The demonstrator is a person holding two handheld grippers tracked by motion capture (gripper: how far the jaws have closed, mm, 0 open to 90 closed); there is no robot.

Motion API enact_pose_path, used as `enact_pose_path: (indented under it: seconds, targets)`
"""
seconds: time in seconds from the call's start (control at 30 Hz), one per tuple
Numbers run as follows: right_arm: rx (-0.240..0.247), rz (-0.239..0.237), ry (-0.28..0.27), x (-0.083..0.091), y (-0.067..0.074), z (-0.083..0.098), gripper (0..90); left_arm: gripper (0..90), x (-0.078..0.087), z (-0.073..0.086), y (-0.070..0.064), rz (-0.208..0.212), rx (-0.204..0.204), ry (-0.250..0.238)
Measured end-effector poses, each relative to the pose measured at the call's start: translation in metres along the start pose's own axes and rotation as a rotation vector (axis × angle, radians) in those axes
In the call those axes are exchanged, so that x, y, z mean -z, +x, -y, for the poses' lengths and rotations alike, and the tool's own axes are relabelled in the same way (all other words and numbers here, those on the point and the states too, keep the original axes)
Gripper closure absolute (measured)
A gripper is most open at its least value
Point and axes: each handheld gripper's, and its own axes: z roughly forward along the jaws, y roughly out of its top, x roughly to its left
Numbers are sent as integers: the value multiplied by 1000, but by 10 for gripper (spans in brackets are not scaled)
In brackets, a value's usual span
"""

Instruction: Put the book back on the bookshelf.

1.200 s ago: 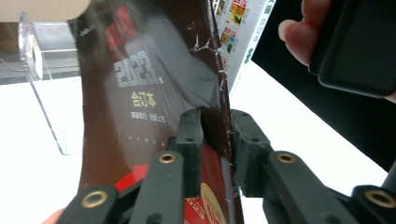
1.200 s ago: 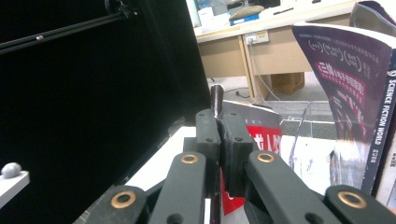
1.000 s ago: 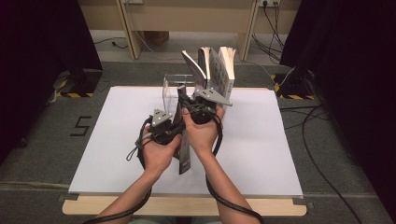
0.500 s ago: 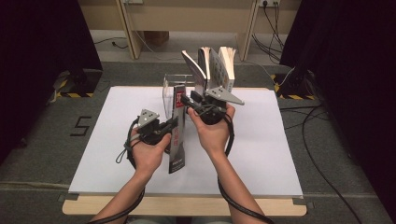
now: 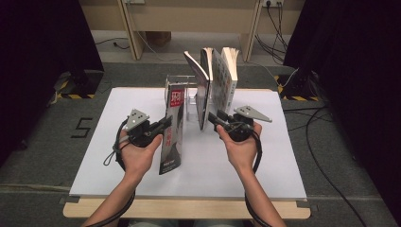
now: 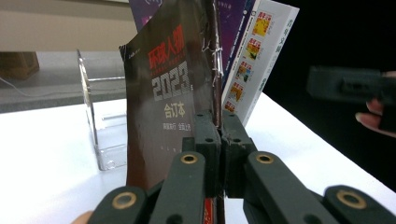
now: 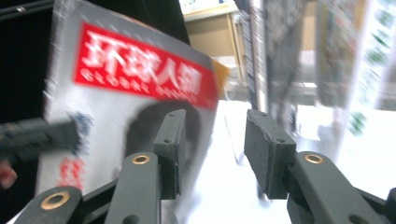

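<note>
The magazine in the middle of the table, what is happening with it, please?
A person works at a white table with a tool in each hand. The left tool is shut on the edge of a magazine and holds it upright, apart from the books in the clear stand. The right tool has just been opening; nothing is between its jaws.

A white worktop stands on grey floor. Cables trail at right. A "5" mark lies left.

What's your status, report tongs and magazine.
Left tongs shut on magazine, upright, clear of rack. Right tongs open, just released, nothing between. Books close beside magazine.
</note>
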Motion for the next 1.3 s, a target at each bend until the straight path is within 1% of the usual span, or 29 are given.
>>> enact_pose_path:
  seconds: [0.03, 0.13, 0.17, 0.2, 0.27, 0.33, 0.43, 0.47, 0.5, 0.53, 0.57, 0.63, 0.67, 0.7, 0.77, 0.8, 0.83, 0.87, 0.9, 0.97, 1.03, 1.23, 1.3]
  targets:
    - [3, 14, 14, 6, -8, 8, 597, 871, 3, -1, 2, 0, -6, -7]
    - [3, 45, 25, 13, -20, 21, 581, 871, 7, -2, 4, -2, -12, -14]
    - [3, 45, 25, 13, -20, 21, 581, 871, 7, -2, 4, -2, -12, -14]
    - [-7, 64, 33, 16, -28, 29, 573, 871, 8, -2, 5, -2, -12, -18]
    - [-6, 90, 43, 20, -34, 37, 570, 871, 10, -4, 7, -1, -15, -25]
    - [-23, 107, 51, 23, -42, 46, 566, 871, 11, -5, 8, 2, -17, -31]
    - [-37, 138, 70, 29, -53, 61, 559, 871, 11, -6, 10, 2, -19, -39]
    - [-37, 138, 70, 29, -53, 61, 559, 871, 11, -6, 10, 2, -19, -39]
    - [-56, 160, 84, 35, -61, 74, 560, 871, 12, -6, 11, 0, -21, -42]
    - [-56, 160, 84, 35, -61, 74, 560, 871, 12, -6, 11, 0, -21, -42]
    - [-68, 176, 99, 40, -67, 85, 561, 871, 12, -7, 12, -1, -22, -46]
    - [-62, 200, 110, 45, -73, 97, 562, 871, 12, -8, 12, -1, -25, -49]
    - [-62, 200, 110, 45, -73, 97, 562, 871, 12, -8, 12, -1, -25, -49]
    - [-65, 216, 117, 49, -78, 108, 563, 871, 11, -10, 13, -1, -26, -52]
    - [-78, 227, 116, 53, -81, 115, 563, 871, 11, -11, 13, -4, -32, -57]
    - [-78, 227, 116, 53, -81, 115, 563, 872, 11, -11, 13, -4, -32, -57]
    - [-90, 235, 116, 55, -84, 121, 563, 872, 11, -12, 13, -5, -33, -63]
    - [-90, 235, 116, 55, -84, 121, 563, 872, 12, -13, 13, -6, -32, -69]
    - [-90, 238, 125, 55, -85, 125, 563, 872, 13, -15, 14, -6, -23, -81]
    - [-95, 237, 130, 55, -86, 127, 563, 872, 13, -16, 15, -9, -25, -87]
    - [-94, 236, 131, 53, -86, 128, 563, 872, 13, -20, 17, -14, -32, -98]
    - [-97, 236, 120, 53, -85, 127, 563, 872, 12, -28, 20, -24, -35, -121]
    - [-97, 237, 122, 54, -86, 128, 563, 872, 11, -31, 22, -27, -27, -139]
